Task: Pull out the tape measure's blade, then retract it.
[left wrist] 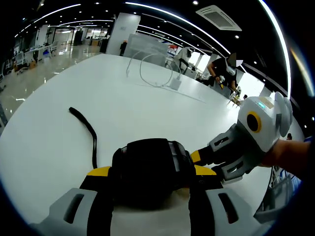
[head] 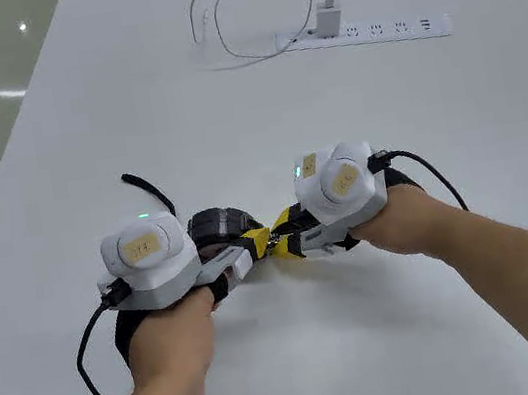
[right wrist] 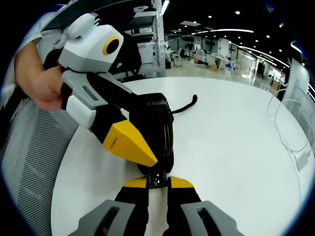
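A black tape measure (head: 216, 224) lies on the white table (head: 369, 342) between my two grippers, its black wrist strap (head: 148, 191) trailing off to the far left. My left gripper (head: 238, 240) is shut on the case (left wrist: 147, 169), one jaw on each side. My right gripper (right wrist: 157, 183) faces the left one, its yellow tips closed on the blade's end tab (right wrist: 156, 178) right at the case (right wrist: 157, 125) mouth. No length of blade shows between tab and case. In the head view my right gripper (head: 281, 235) nearly touches the left one's tips.
A white power strip (head: 368, 33) with a plugged charger (head: 328, 19) and looped white cable (head: 243, 8) lies at the far side of the table. The table's left edge (head: 9, 189) runs diagonally. A mesh chair (right wrist: 29, 147) stands beside the table.
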